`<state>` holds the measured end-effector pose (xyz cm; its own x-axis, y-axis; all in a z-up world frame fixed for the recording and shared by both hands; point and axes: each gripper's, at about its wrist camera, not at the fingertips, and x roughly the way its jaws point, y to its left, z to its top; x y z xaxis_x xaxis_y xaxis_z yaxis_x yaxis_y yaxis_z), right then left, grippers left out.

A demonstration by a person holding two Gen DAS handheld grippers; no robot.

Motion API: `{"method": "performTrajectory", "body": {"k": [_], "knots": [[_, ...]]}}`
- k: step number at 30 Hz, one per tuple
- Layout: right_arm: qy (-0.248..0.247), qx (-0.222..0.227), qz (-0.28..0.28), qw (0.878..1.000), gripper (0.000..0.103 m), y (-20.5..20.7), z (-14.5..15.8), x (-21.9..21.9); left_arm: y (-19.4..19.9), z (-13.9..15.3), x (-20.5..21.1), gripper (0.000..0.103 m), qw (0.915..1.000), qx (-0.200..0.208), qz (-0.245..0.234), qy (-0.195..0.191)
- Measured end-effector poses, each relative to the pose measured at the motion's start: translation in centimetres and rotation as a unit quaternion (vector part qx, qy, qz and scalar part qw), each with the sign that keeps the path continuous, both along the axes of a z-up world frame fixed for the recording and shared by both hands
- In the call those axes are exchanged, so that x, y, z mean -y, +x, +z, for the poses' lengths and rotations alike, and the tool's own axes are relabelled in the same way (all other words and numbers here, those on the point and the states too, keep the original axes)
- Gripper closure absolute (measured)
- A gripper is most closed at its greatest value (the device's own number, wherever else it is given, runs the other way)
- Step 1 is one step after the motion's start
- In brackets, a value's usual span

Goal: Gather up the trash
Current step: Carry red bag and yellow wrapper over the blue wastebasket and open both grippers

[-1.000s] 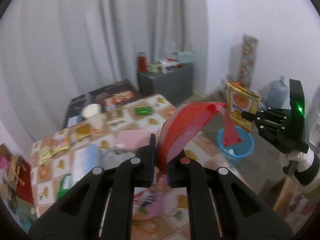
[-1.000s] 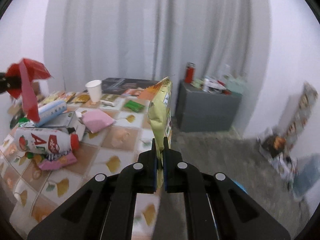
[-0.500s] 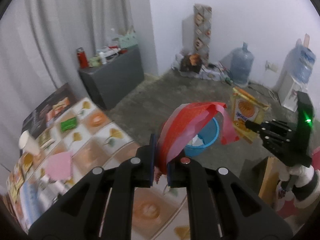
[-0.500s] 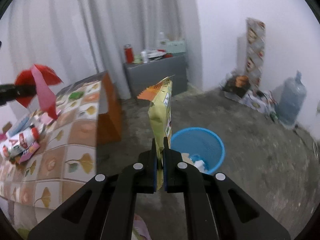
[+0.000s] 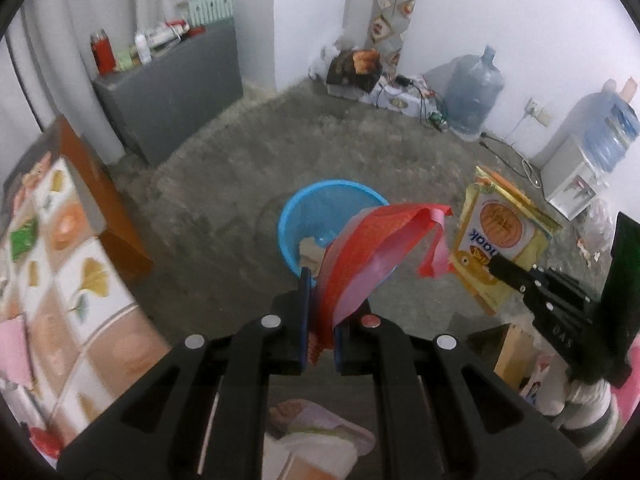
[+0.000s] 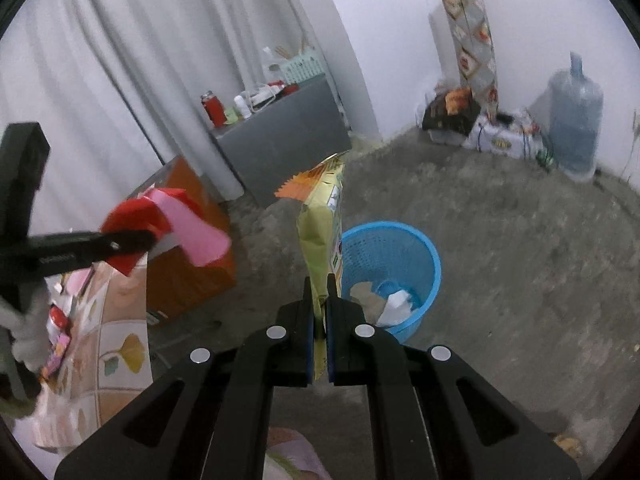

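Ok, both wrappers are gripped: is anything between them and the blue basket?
Nothing visible. The blue basket stands open-topped on bare floor, with only paper scraps inside. The left gripper holds the red wrapper, the right gripper the yellow snack bag.

Our left gripper (image 5: 320, 312) is clamped on a red and pink wrapper (image 5: 372, 252), above the blue basket (image 5: 296, 216). At right, our right gripper (image 5: 494, 264) pinches a yellow snack bag (image 5: 500, 236), perhaps noodles.

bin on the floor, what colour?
Blue: a perforated plastic bin with trash already inside. Clearest in the right wrist view.
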<state>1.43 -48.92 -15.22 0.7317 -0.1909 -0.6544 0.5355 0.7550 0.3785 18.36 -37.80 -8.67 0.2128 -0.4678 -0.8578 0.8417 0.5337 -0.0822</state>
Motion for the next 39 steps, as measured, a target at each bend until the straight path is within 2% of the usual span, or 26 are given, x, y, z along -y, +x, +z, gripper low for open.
{"method": "performTrajectory", "body": {"k": [8,14,17,18,19,20,21,22,23,25,27,32,36,39], "knots": [[0.047,-0.027,0.013,0.998,0.098,4.0,-3.7,3.6,3.3,-6.4,5.7,0.095,0.9968,-0.063,0.022,0.043],[0.079,-0.061,0.019,0.995,0.098,8.2,-6.9,6.5,5.4,-11.1,9.8,0.095,0.993,-0.091,0.028,0.07],[0.093,-0.079,0.013,0.992,0.098,10.0,-9.0,8.4,6.1,-12.9,11.2,0.093,0.9912,-0.107,0.033,0.07],[0.094,-0.084,0.013,0.992,0.097,10.7,-9.7,8.9,6.5,-13.6,11.8,0.081,0.9907,-0.112,0.035,0.069],[0.095,-0.091,0.015,0.991,0.095,11.5,-10.6,9.6,6.8,-14.2,12.4,0.06,0.9903,-0.116,0.038,0.066],[0.096,-0.102,0.011,0.99,0.09,12.0,-11.4,10.0,7.2,-14.7,12.7,0.051,0.9902,-0.116,0.048,0.06],[0.097,-0.118,0.001,0.988,0.075,12.5,-12.6,10.7,7.5,-15.0,12.7,0.046,0.9904,-0.114,0.056,0.056],[0.097,-0.124,-0.005,0.987,0.061,12.6,-13.2,11.0,7.7,-15.3,12.9,0.046,0.9903,-0.114,0.062,0.05],[0.098,-0.13,-0.01,0.987,0.06,12.7,-13.9,11.3,7.8,-15.4,13.0,0.046,0.9901,-0.115,0.064,0.048],[0.097,-0.144,-0.02,0.985,0.06,12.6,-14.7,11.6,7.8,-15.4,13.0,0.045,0.9898,-0.12,0.068,0.037],[0.099,-0.138,-0.024,0.985,0.06,12.0,-14.8,11.5,7.7,-14.8,12.6,0.045,0.9909,-0.116,0.065,0.024],[0.081,-0.126,-0.029,0.988,0.06,10.6,-13.4,10.7,6.7,-11.4,11.1,0.045,0.9943,-0.092,0.051,-0.011],[0.044,-0.108,-0.011,0.993,0.059,9.5,-10.3,9.1,5.5,-7.6,8.6,0.045,0.9943,-0.089,0.036,-0.046],[0.02,-0.079,0.008,0.997,0.048,8.7,-7.0,7.9,4.2,-4.0,5.5,0.045,0.9942,-0.076,0.024,-0.071]]}}
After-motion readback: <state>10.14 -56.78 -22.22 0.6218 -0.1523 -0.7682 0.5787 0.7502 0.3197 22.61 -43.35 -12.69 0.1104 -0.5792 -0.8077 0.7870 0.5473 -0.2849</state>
